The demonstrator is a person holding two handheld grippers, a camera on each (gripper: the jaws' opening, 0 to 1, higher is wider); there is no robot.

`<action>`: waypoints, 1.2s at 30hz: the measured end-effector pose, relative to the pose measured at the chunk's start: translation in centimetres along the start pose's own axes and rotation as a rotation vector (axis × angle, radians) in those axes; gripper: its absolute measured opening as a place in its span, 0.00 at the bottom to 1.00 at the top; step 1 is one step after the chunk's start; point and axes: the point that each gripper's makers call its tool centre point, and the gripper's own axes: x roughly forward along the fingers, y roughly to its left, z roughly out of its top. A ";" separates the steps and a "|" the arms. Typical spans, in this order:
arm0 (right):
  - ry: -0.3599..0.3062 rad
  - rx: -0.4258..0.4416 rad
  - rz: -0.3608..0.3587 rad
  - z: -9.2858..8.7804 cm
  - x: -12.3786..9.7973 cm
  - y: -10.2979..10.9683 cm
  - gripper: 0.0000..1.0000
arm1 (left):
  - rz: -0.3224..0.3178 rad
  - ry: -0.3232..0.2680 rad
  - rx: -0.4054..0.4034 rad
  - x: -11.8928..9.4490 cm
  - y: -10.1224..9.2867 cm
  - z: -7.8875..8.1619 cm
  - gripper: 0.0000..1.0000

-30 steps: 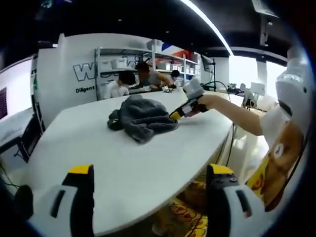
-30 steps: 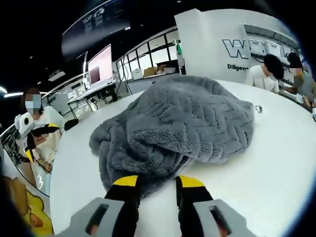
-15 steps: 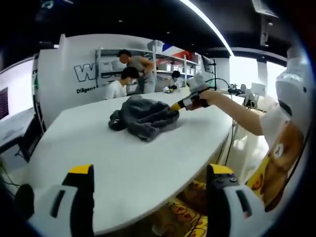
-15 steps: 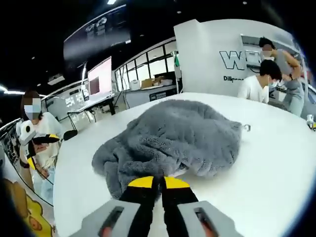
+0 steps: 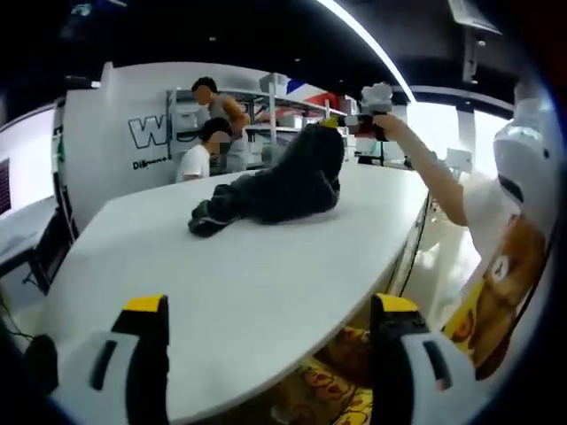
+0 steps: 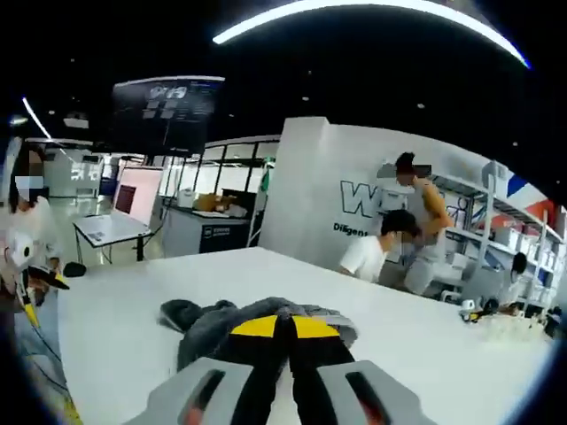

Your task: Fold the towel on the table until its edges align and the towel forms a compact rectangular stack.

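Behind the work area stands a white wall with large lettering, metal shelves [image 5: 266, 97] beside it, and two people [image 6: 403, 235] busy near them. Nearer, a broad white oval surface [image 5: 221, 292] carries the task's thing: a grey fluffy fabric towel [image 5: 275, 181].

From the left claw view, the towel is drawn up off the surface at one end, rising to a peak where the right claw [image 5: 341, 122] grips it high in the air at the end of an outstretched arm. Its other end trails down in a bunched heap that rests on the surface. From the right claw view, the right claw's yellow-tipped jaws are pressed together on towel cloth, and the rest of the towel hangs below them toward the surface.

The left claw [image 5: 266, 354] waits low at the near edge of the surface, well apart from the towel, its jaws spread wide and holding nothing.

By my reading, this is the opening step: lifting the crumpled towel by an edge or corner to shake it loose, with no fold made yet. The next move likely calls for the left claw to reach in and take a second corner, so the cloth can be spread flat before folding. Which corner the right claw holds cannot be told.
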 end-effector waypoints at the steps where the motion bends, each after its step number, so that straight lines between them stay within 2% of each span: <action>1: 0.000 -0.009 -0.036 0.1 -0.6 -1.2 0.04 | -0.002 0.000 0.001 0.1 -0.1 0.0 0.99; 4: 0.008 0.028 -0.088 -0.6 -1.9 -3.8 0.04 | -0.009 0.001 0.002 0.3 -0.2 -0.1 0.99; 8: 0.045 0.032 -0.113 -2.8 -2.9 -5.2 0.04 | -0.015 0.002 0.000 0.5 -0.3 -0.1 0.99; 11: 0.085 0.037 -0.159 -4.4 -3.5 -6.8 0.04 | -0.021 0.006 0.005 0.7 -0.4 -0.1 0.99; 12: 0.117 0.038 -0.202 -5.7 -4.3 -7.9 0.04 | -0.024 0.006 0.007 0.7 -0.5 -0.1 0.99; 15: 0.142 0.067 -0.284 -7.5 -5.7 -11.1 0.04 | -0.021 0.006 0.007 0.7 -0.4 0.0 0.99; 17: 0.187 0.054 -0.328 -8.8 -6.6 -12.5 0.04 | -0.018 0.007 0.006 0.7 -0.4 0.0 0.99; 18: 0.215 0.055 -0.359 -9.9 -7.2 -13.7 0.04 | -0.015 0.009 0.005 0.8 -0.3 -0.1 0.99; 23: 0.324 0.076 -0.452 -14.6 -9.2 -17.4 0.04 | -0.019 0.011 0.004 1.0 -0.6 -0.1 0.99; 26: 0.420 0.071 -0.484 -18.3 -10.1 -19.1 0.04 | -0.025 0.016 0.009 1.2 -0.8 -0.1 0.99; 30: 0.453 0.096 -0.492 -21.1 -10.5 -19.5 0.04 | -0.022 0.018 0.010 1.2 -0.9 0.0 0.99; 36: 0.542 0.100 -0.486 -25.0 -10.9 -19.2 0.04 | -0.012 0.025 0.010 1.0 -0.9 -0.1 0.99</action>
